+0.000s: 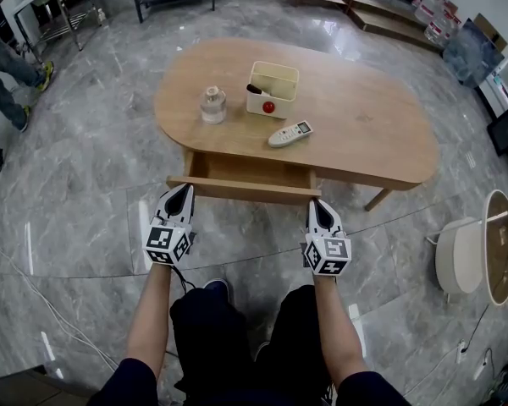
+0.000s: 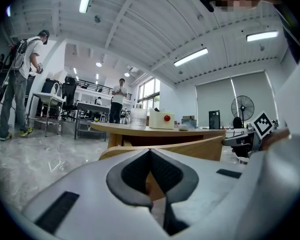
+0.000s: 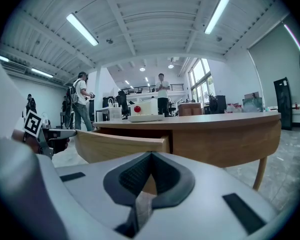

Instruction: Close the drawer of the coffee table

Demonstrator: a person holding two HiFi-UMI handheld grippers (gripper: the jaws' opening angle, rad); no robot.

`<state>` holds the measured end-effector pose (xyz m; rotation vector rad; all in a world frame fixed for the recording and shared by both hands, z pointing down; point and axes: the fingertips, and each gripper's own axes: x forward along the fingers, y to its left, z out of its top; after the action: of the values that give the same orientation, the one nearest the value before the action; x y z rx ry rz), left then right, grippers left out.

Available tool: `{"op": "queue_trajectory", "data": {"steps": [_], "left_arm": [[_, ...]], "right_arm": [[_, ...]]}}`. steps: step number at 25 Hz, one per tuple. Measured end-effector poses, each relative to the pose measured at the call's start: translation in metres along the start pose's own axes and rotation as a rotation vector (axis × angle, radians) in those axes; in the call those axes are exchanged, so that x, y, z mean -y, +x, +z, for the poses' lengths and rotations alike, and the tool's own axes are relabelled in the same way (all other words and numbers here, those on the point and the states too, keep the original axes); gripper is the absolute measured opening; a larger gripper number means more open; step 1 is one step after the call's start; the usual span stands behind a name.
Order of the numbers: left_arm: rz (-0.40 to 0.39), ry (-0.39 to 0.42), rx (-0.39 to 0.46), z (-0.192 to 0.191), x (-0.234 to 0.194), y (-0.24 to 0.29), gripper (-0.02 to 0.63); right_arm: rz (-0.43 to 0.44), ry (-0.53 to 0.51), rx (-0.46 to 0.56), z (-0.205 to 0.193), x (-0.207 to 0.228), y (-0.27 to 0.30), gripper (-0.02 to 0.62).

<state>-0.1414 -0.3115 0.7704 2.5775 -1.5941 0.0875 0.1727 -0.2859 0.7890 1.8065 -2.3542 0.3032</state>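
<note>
Head view: a coffee table [image 1: 364, 134] of pale wood with a rounded oblong top stands on a grey marble floor [image 1: 93, 184].
Drawer [image 1: 241, 190]: pulled out from under the table's near edge, in the same pale wood, with a plain flat front and its inner bottom showing.
Left gripper [image 1: 186, 189]: jaws closed, tips together on nothing, at the left end of the drawer front.
Right gripper [image 1: 317, 203]: jaws closed, holding nothing, at the right end of the front.
Contact: I cannot tell whether either tip touches the wood.
Tabletop: a glass jar [image 1: 212, 104], a cream box [image 1: 273, 90] and a remote [image 1: 289, 134] lie behind the drawer.
</note>
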Motion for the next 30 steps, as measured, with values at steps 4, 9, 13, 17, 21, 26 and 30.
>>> {"op": "queue_trajectory", "data": {"steps": [4, 9, 13, 17, 21, 26, 30], "left_arm": [[0.006, -0.019, -0.003, 0.0, -0.002, 0.007, 0.025], [0.006, -0.025, -0.003, 0.001, -0.004, 0.012, 0.025], [0.0, -0.02, -0.008, 0.001, -0.005, 0.013, 0.025], [0.001, -0.017, -0.008, 0.003, -0.006, 0.016, 0.025], [0.003, -0.02, -0.007, 0.002, -0.008, 0.02, 0.025], [0.008, -0.029, 0.001, 0.004, -0.01, 0.024, 0.025], [0.008, -0.019, -0.001, 0.005, -0.013, 0.03, 0.025]], "right_arm": [[0.0, 0.01, 0.0, 0.001, 0.003, 0.006, 0.026], [-0.004, 0.018, -0.004, 0.002, 0.005, 0.011, 0.026], [-0.002, 0.015, -0.005, 0.002, 0.005, 0.012, 0.026], [-0.002, 0.015, -0.004, 0.005, 0.006, 0.016, 0.026], [-0.003, 0.017, -0.007, 0.005, 0.007, 0.019, 0.026], [0.002, 0.017, -0.002, 0.007, 0.008, 0.023, 0.026], [0.003, 0.02, 0.005, 0.008, 0.01, 0.029, 0.026]]}}
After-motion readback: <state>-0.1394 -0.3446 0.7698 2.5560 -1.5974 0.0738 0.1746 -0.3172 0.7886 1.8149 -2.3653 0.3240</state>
